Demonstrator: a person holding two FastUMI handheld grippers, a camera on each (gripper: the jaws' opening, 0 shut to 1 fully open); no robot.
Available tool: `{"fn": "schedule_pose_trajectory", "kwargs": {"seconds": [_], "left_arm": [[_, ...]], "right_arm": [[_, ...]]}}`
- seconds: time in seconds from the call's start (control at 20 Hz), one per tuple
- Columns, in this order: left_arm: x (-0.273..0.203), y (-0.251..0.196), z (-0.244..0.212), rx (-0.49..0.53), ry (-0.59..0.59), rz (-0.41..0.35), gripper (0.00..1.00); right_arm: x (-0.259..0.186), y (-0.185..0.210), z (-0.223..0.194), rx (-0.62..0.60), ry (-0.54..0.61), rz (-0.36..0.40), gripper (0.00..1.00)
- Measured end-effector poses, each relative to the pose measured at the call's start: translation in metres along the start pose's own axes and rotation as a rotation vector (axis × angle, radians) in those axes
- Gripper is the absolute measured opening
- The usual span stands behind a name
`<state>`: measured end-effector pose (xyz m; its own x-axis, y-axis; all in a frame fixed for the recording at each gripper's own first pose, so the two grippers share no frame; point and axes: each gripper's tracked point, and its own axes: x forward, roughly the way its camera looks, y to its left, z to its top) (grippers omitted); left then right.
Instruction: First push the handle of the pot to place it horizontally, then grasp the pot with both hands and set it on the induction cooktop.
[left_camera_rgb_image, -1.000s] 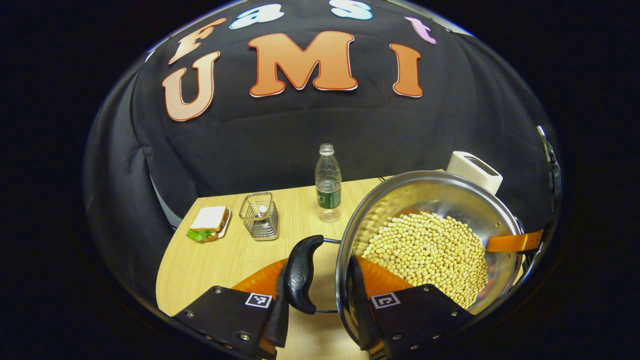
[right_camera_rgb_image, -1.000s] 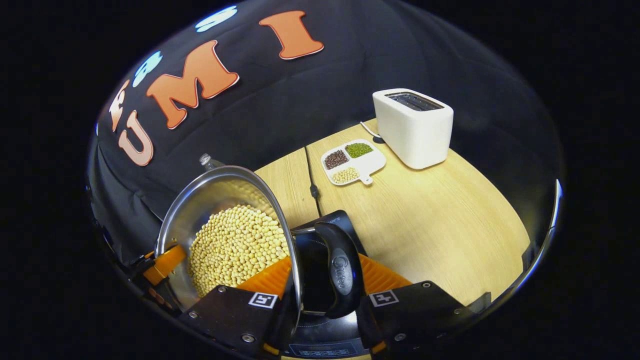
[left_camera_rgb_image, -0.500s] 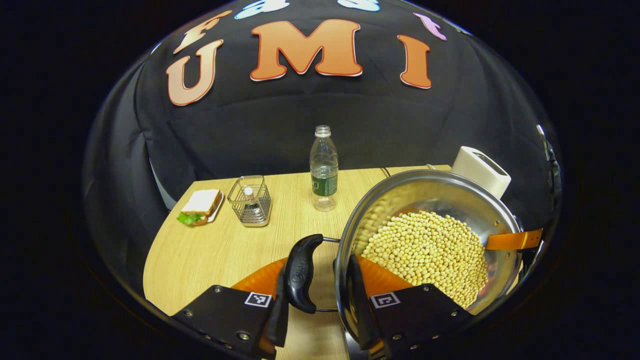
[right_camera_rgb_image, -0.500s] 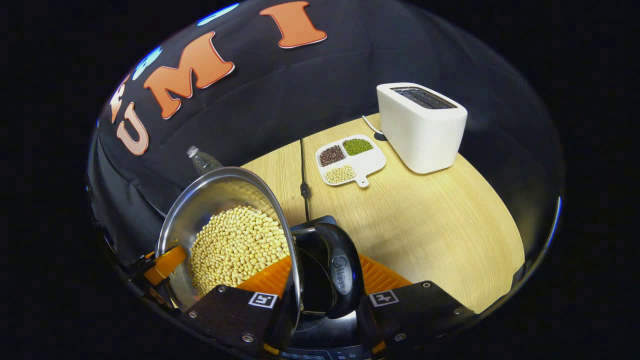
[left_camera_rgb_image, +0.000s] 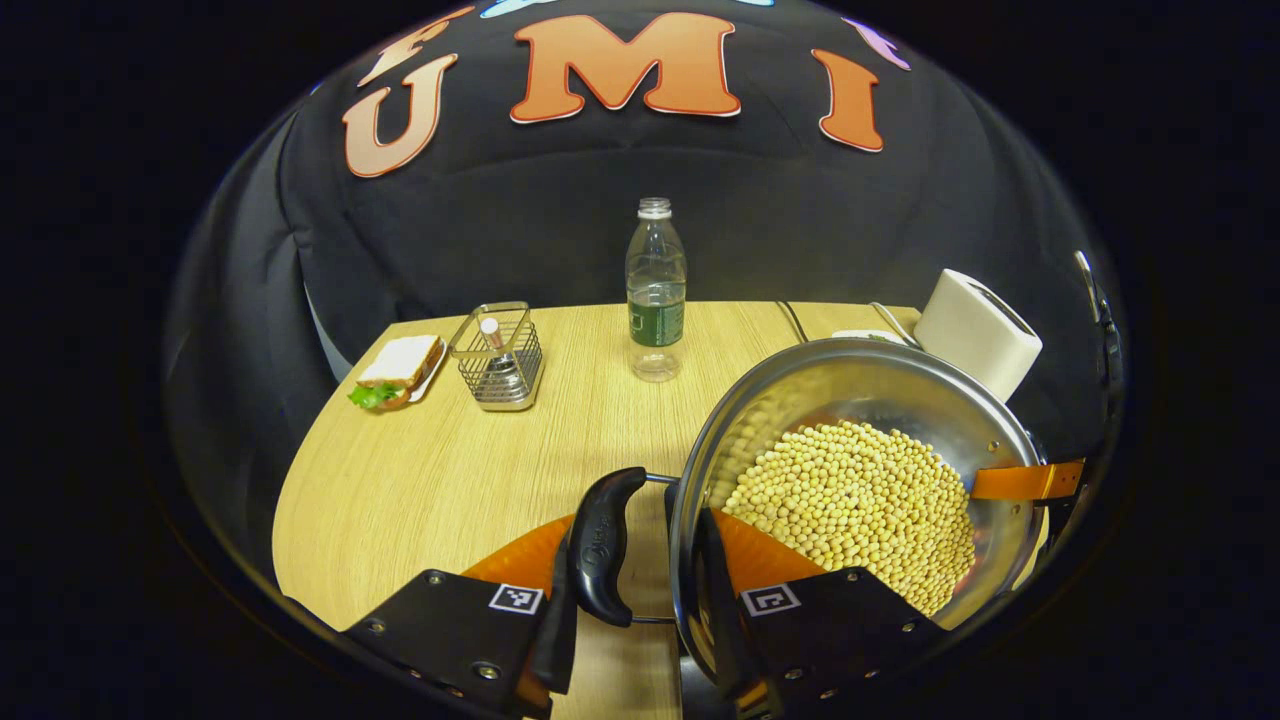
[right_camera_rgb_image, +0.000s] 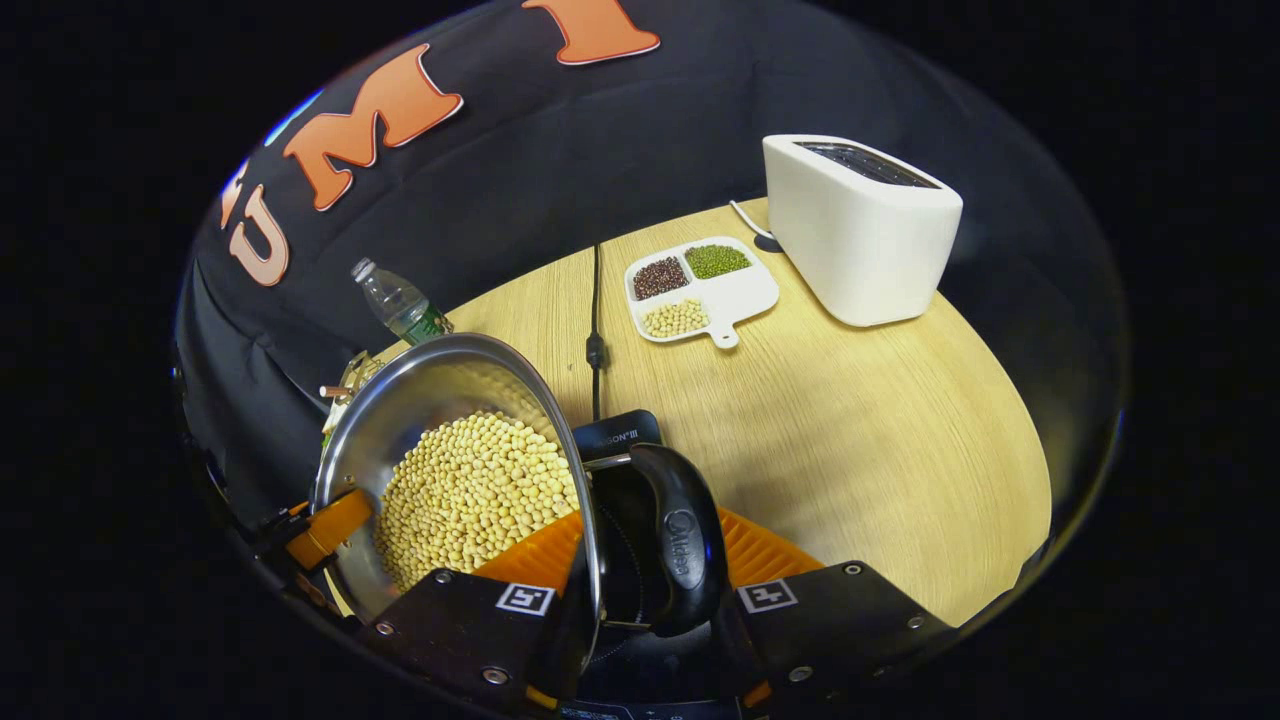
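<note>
A steel pot (left_camera_rgb_image: 860, 470) of yellow beans is held above the wooden worktop (left_camera_rgb_image: 450, 470). The left hand-held gripper (left_camera_rgb_image: 625, 600) pinches one side handle (left_camera_rgb_image: 600, 545); the right hand-held gripper (right_camera_rgb_image: 650, 600) pinches the other. The carrying step is underway; next, lower it level onto the black cooktop (right_camera_rgb_image: 618, 438) directly beneath.

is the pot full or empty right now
Partly full: pale beans cover the pot's bottom, with bare steel wall above them.
</note>
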<state>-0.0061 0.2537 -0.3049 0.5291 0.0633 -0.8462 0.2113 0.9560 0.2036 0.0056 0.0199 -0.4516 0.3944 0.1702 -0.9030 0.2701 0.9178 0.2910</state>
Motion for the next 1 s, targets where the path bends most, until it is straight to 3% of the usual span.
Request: {"fn": "schedule_pose_trajectory", "kwargs": {"seconds": [0.05, 0.1, 0.55, 0.75, 0.9, 1.0], "left_arm": [[-0.001, 0.000, 0.000, -0.004, 0.005, 0.001, 0.57], [-0.001, 0.000, 0.000, -0.007, 0.008, 0.002, 0.57], [0.003, -0.008, -0.013, -0.058, 0.047, 0.013, 0.56], [-0.005, -0.006, -0.018, 0.006, 0.067, 0.028, 0.66], [-0.021, -0.004, -0.010, -0.017, 0.031, 0.037, 0.77], [-0.037, 0.009, 0.009, -0.032, -0.017, 0.059, 0.78]], "right_arm": [[0.000, 0.001, -0.001, -0.002, 0.003, 0.000, 0.48], [0.002, 0.001, -0.001, -0.003, 0.006, 0.000, 0.52], [0.017, -0.008, -0.013, -0.017, 0.029, -0.033, 0.54], [0.008, -0.006, 0.004, -0.072, -0.044, -0.076, 0.69], [-0.017, -0.001, 0.031, -0.081, -0.159, -0.074, 0.82], [-0.041, 0.003, 0.056, -0.117, -0.254, -0.071, 0.87]]}}
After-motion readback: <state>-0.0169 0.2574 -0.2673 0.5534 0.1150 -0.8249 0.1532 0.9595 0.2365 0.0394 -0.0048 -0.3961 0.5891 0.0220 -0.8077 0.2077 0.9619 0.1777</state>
